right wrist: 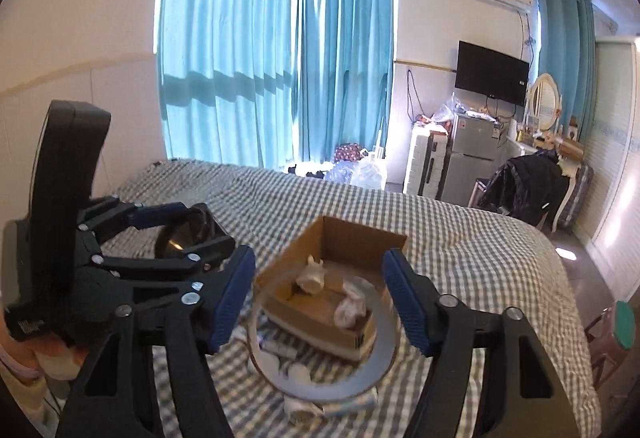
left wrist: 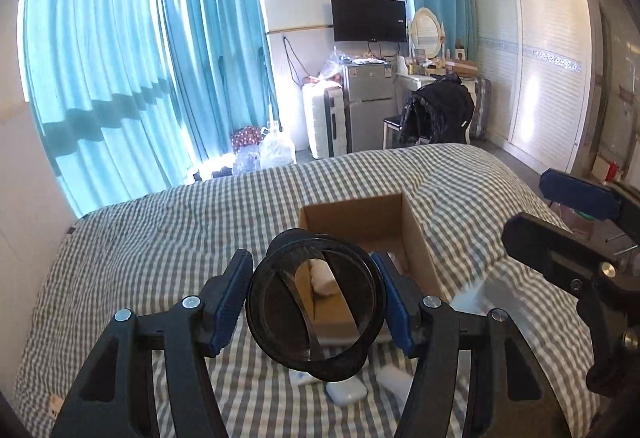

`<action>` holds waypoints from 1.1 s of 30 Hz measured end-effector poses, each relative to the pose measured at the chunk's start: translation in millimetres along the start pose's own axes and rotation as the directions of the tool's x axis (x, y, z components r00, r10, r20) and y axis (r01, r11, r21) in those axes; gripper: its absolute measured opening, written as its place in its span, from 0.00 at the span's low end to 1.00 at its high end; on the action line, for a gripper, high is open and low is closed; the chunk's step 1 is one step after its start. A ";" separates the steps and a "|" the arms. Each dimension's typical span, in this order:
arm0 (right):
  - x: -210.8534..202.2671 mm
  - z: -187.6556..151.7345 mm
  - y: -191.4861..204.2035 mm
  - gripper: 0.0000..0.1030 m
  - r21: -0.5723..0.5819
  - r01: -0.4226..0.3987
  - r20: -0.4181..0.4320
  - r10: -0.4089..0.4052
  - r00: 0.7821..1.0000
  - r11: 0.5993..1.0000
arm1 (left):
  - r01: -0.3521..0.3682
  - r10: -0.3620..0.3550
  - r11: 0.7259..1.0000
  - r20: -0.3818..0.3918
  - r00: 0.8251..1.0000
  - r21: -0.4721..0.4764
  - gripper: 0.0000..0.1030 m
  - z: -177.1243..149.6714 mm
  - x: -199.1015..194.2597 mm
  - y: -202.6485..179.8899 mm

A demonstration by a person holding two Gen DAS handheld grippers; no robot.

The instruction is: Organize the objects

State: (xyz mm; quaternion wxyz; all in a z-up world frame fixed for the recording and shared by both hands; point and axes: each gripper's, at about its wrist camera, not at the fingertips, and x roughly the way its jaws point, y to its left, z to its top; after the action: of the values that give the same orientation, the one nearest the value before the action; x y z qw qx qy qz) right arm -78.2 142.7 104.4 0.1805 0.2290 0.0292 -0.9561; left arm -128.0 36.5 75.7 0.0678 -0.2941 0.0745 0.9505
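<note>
My left gripper (left wrist: 316, 298) is shut on a black tape roll (left wrist: 316, 350), held upright above the checked bed; it also shows at the left of the right wrist view (right wrist: 188, 234). My right gripper (right wrist: 320, 298) is shut on a large grey tape roll (right wrist: 380, 354), held above the bed just in front of an open cardboard box (right wrist: 360, 238). The box holds a few crumpled white items (right wrist: 314, 272). In the left wrist view the box (left wrist: 360, 222) sits just beyond the black roll and the right gripper (left wrist: 560, 238) is at the right.
Small white items (left wrist: 346, 392) lie on the checked bed (left wrist: 160, 238) under the grippers. Beyond the bed are teal curtains (left wrist: 120, 57), bags on the floor (left wrist: 276, 149), a fridge (left wrist: 368, 101), a chair with a black jacket (left wrist: 438, 109) and a wardrobe (left wrist: 548, 57).
</note>
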 end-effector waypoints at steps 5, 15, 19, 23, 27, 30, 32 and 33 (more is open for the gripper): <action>63.7 22.6 -17.0 0.63 0.029 0.020 -0.036 -0.019 0.999 0.999 | 0.006 -0.005 1.000 -0.025 1.000 0.006 0.61 19.4 61.4 0.1; 175.6 -6.1 -70.1 0.63 0.113 0.045 -0.176 -0.025 0.984 0.993 | 0.123 -0.121 0.992 -0.199 0.973 0.002 0.61 -13.6 195.1 -20.2; 200.9 -25.1 -93.5 0.63 0.159 0.061 -0.215 -0.025 0.976 0.985 | 0.156 -0.153 0.988 -0.209 0.966 0.001 0.76 -26.1 213.1 -26.1; 203.1 -34.8 -107.1 0.80 0.198 0.069 -0.216 -0.026 0.976 0.978 | 0.101 -0.100 0.995 -0.172 0.980 -0.002 0.92 -31.1 212.1 -25.5; 184.9 -29.8 -115.0 0.85 0.233 0.090 -0.197 -0.044 0.979 0.968 | 0.114 -0.118 0.993 -0.198 0.973 -0.033 0.92 -30.0 197.2 -19.6; 157.3 -19.9 -111.0 0.85 0.211 0.096 -0.177 -0.058 0.982 0.973 | 0.103 -0.105 0.994 -0.168 0.980 -0.022 0.93 -25.9 163.6 -12.3; 136.1 -10.1 -104.2 0.85 0.181 0.108 -0.160 -0.079 0.984 0.978 | 0.091 -0.092 0.996 -0.137 0.986 -0.012 0.95 -17.2 139.5 -8.9; 125.3 -5.2 -100.8 0.85 0.166 0.112 -0.149 -0.088 0.985 0.980 | 0.091 -0.092 0.996 -0.125 0.988 -0.011 0.96 -12.9 129.4 -5.9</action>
State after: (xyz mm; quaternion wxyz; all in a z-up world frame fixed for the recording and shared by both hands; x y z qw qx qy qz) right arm -216.1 195.9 40.8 0.1089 0.3090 -0.0301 -0.9443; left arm -225.7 50.9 -9.1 0.1056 -0.3564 0.0626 0.9262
